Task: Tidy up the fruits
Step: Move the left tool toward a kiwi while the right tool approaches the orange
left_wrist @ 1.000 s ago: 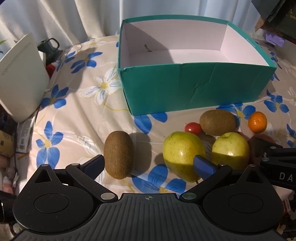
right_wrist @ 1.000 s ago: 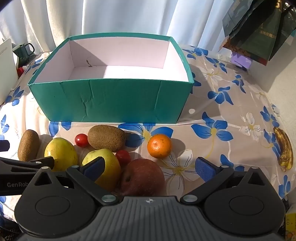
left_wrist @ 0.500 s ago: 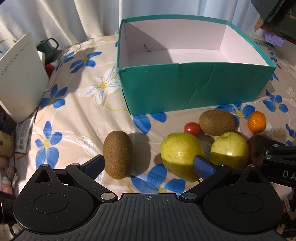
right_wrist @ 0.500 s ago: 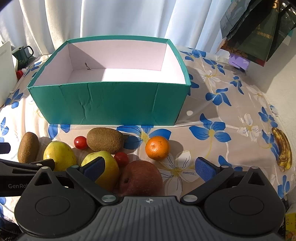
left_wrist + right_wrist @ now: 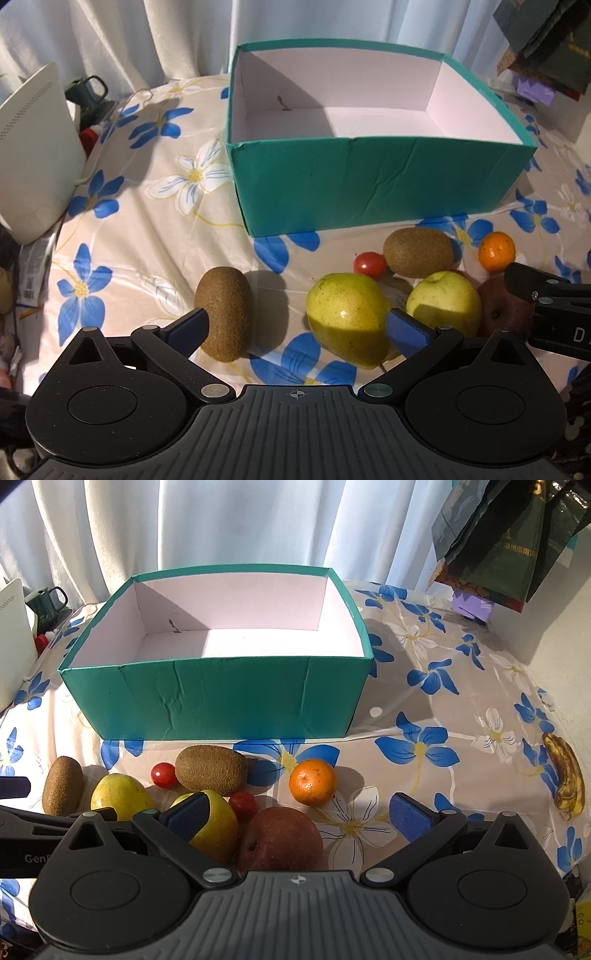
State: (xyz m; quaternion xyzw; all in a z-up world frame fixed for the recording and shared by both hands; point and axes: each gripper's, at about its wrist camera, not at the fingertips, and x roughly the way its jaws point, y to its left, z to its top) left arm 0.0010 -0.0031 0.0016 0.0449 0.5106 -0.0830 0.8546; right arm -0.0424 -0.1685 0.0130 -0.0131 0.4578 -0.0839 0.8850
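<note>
- Still at the very start: no fruit picked up yet, teal box [image 5: 221,698] empty inside.
- Left tool [image 5: 295,330] wide open, holding nothing, hanging low over the fruit.
- Right tool [image 5: 299,814] wide open too, holding nothing.
- Between the left tool's tips: a brown kiwi [image 5: 224,313] by the left tip, a big yellow-green pear [image 5: 349,317] by the right tip.
- Just past the right tip: a green apple [image 5: 445,303], then a dark red apple [image 5: 498,310] partly hidden by the other tool.
- Farther ahead: a small red tomato [image 5: 369,264], a second kiwi [image 5: 418,252] and a little orange [image 5: 496,251].
- Straight under the right tool: the red apple, with a second tomato [image 5: 242,805] just by its left side.
- Off to the far right of that tool: a spotty brown banana [image 5: 565,775], well apart from the rest.
- Box straight ahead of both tools, past all the fruit, on the flowered surface [image 5: 461,709].
- Probably next: drop down over one fruit, close gently, lift, carry over the box wall.
- Round, smooth fruit, likely to roll or slip, so best a centred squeeze.
</note>
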